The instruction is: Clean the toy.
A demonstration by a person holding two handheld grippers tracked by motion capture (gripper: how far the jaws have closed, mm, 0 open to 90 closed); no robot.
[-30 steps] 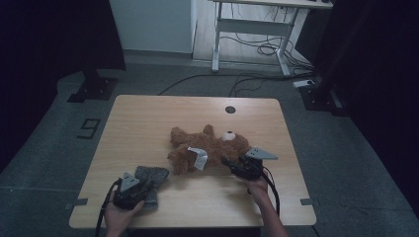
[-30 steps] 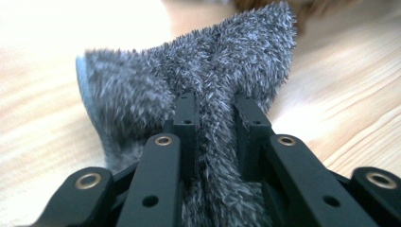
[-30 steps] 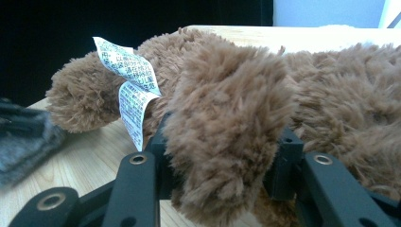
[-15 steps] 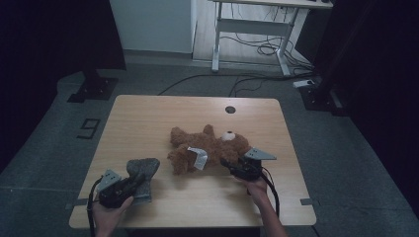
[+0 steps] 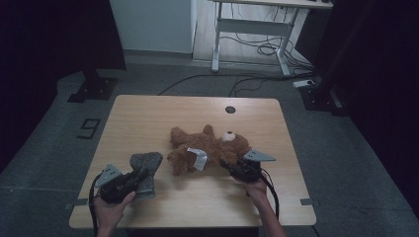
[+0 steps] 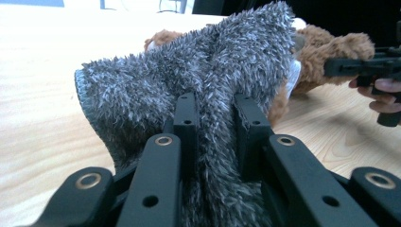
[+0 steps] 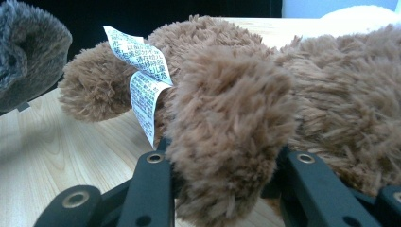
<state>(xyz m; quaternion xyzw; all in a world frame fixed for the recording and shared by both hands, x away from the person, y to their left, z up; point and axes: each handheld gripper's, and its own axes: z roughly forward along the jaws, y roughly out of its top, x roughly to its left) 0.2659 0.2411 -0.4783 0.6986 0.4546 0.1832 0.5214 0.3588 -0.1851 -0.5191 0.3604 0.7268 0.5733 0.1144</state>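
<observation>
Well, from the high view I see my brown teddy bear [image 5: 210, 150] lying flat near the middle of the table [image 5: 148, 113], with a white label [image 5: 197, 157] at its belly. My right gripper [image 5: 236, 168] sits at the bear's near right side, and my left gripper [image 5: 136, 177] is near the table's near left corner, with a grey fuzzy cloth piece [image 5: 146, 165] bunched in it, well apart from the bear.

In the left gripper view, my jaws are clamped tight on a fold of the grey fuzzy cloth piece [image 6: 198, 94]; the pile squeezes up between them and the rest flops to the left. I judge it very light and limp, so it will sag wherever I do not hold it, and a pinch near an edge would give me better control than this bunch in the middle.

In the right gripper view, my jaws have just been closing and now press on a rounded plush limb of the teddy bear [image 7: 227, 123], with the label [image 7: 144, 75] hanging to its left. The bear looks soft, light and squashy, not fragile or slippery; I think a limb is a fair handle, though the body will dangle and swing from it.
</observation>
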